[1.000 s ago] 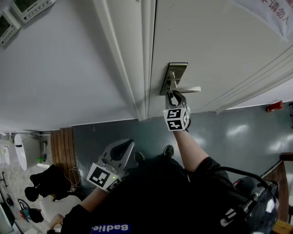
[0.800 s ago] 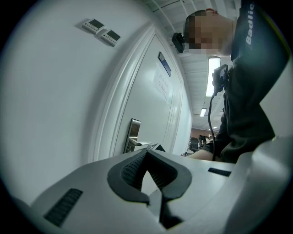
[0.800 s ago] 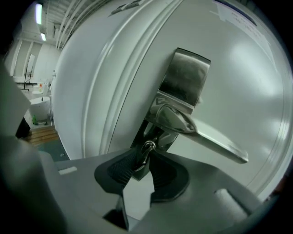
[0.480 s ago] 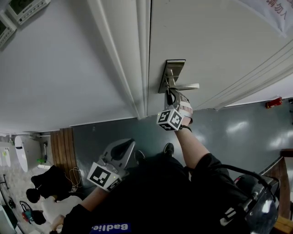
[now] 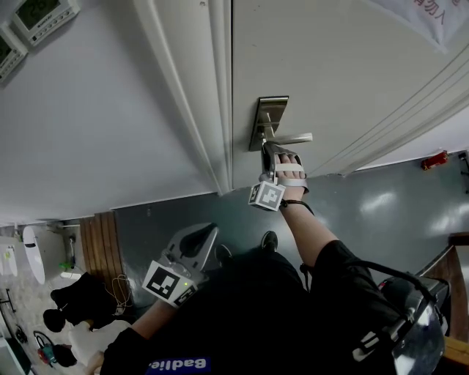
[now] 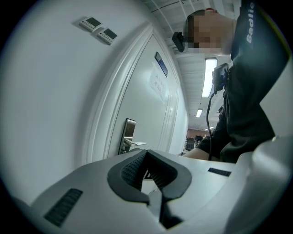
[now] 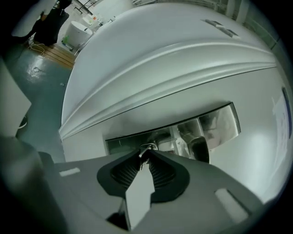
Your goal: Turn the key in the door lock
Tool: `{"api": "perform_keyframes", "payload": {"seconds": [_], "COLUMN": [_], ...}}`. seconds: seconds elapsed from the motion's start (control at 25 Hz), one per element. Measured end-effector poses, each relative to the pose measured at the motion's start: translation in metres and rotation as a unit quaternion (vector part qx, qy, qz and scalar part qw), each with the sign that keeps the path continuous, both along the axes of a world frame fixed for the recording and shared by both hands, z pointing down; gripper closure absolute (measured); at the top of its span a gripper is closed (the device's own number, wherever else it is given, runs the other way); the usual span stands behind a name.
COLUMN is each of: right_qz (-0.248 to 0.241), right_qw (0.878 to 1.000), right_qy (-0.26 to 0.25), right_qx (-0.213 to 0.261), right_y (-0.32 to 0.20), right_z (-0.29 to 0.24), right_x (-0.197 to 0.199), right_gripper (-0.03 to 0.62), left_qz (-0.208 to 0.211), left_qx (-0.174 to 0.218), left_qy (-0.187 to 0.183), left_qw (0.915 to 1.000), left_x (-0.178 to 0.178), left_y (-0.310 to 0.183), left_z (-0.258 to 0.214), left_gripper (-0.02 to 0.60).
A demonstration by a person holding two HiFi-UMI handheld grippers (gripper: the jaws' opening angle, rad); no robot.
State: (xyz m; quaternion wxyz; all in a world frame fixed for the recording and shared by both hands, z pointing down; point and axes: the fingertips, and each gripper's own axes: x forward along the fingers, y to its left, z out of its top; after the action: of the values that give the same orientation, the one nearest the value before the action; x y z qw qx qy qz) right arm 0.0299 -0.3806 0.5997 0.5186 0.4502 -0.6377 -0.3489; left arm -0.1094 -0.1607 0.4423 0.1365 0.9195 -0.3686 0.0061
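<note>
A steel lock plate (image 5: 269,117) with a lever handle (image 5: 294,138) sits on the white door (image 5: 352,73). My right gripper (image 5: 267,149) is at the keyhole below the handle, its marker cube (image 5: 267,195) turned aside. In the right gripper view the small metal key (image 7: 145,149) pokes out of the lock plate (image 7: 215,122), and the right gripper (image 7: 144,154) pinches its head with the jaws still closing. My left gripper (image 5: 204,231) hangs low by my body, away from the door, shut with nothing in it. The left gripper (image 6: 146,153) looks toward the lock plate (image 6: 128,133).
The white door frame (image 5: 194,95) runs left of the lock. Two wall control panels (image 5: 37,16) are on the wall at upper left. On the grey floor lie a wooden board (image 5: 99,234) and a small red object (image 5: 434,160). A dark figure (image 5: 73,296) is at lower left.
My right gripper has rolled about its own line at the lock, its marker cube swinging round to the left and lower. The left gripper has stayed where it was.
</note>
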Motion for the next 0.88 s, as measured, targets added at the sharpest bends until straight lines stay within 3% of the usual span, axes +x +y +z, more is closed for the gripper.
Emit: {"api": "perform_keyframes", "payload": {"seconds": [0.28,0.44,0.6,0.88], "right_qz": [0.001,0.016,0.027,-0.033], "right_qw": [1.000,0.996,0.968,0.920], "right_qy": [-0.004,-0.082,-0.230,-0.362], "right_qx": [-0.017,-0.041,-0.092,-0.148], "right_y": [0.019,0.050,0.097,0.195], "right_z": [-0.006,-0.022,-0.047,-0.085], "right_x": [0.001,0.004,0.005,0.017], "right_gripper": [0.531,0.531,0.531,0.533], "left_qz": [0.020,0.042,0.047,0.020], "left_qx": [0.007,0.009,0.012,0.027], "left_qy": [0.011,0.017,0.022,0.015], "left_qw": [0.9997,0.9989,0.9986,0.9993], "left_x": [0.001,0.005,0.019,0.071], "left_y": [0.012,0.024,0.038,0.075], "left_z": [-0.001,0.003,-0.003,-0.015], "left_gripper": [0.588,0.588,0.588,0.588]}}
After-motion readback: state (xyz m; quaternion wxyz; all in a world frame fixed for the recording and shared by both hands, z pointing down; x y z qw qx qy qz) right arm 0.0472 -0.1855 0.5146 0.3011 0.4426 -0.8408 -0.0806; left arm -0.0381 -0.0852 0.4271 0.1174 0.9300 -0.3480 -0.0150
